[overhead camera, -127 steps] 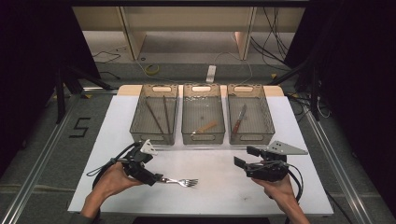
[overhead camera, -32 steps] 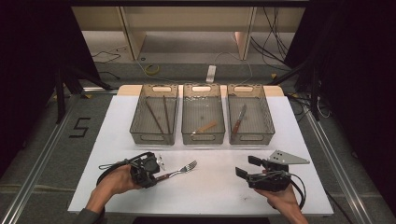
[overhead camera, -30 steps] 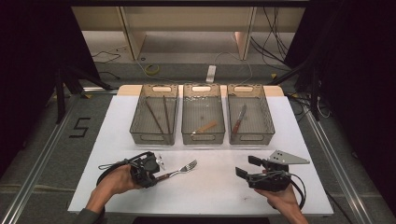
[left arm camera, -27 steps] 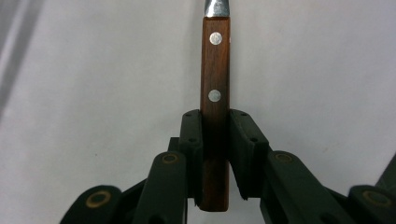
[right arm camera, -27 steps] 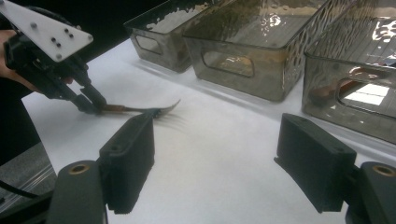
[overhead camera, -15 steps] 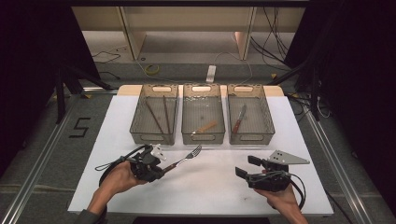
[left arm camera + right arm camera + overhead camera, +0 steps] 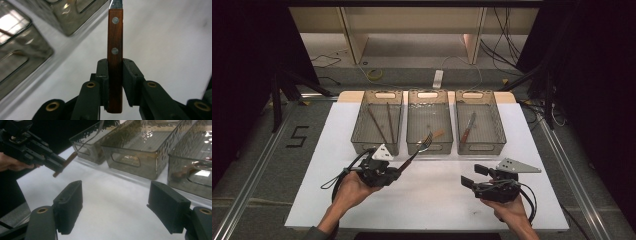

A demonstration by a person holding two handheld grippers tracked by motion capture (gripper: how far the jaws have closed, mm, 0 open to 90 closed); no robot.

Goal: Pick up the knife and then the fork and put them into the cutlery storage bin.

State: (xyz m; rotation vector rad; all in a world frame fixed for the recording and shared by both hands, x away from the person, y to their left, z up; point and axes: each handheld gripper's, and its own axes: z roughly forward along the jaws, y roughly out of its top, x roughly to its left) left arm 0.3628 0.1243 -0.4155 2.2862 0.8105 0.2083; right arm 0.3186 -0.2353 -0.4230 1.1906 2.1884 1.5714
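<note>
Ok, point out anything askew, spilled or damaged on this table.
Nothing stands out. The three clear plastic bins sit in a straight row, nothing is spilled, and the wooden-handled metal fork is clamped squarely in the left gripper, tines raised toward the middle bin. The right gripper is open and holds nothing.

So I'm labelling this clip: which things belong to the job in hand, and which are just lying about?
In the job:
- fork, wooden handle clamped in the left claw
- middle bin

Lying about:
- left bin with chopsticks
- right bin with knife
- right claw, open, idle

fork (image 7: 419,150) lifted off table, nearer mid bin (image 7: 429,146)
</note>
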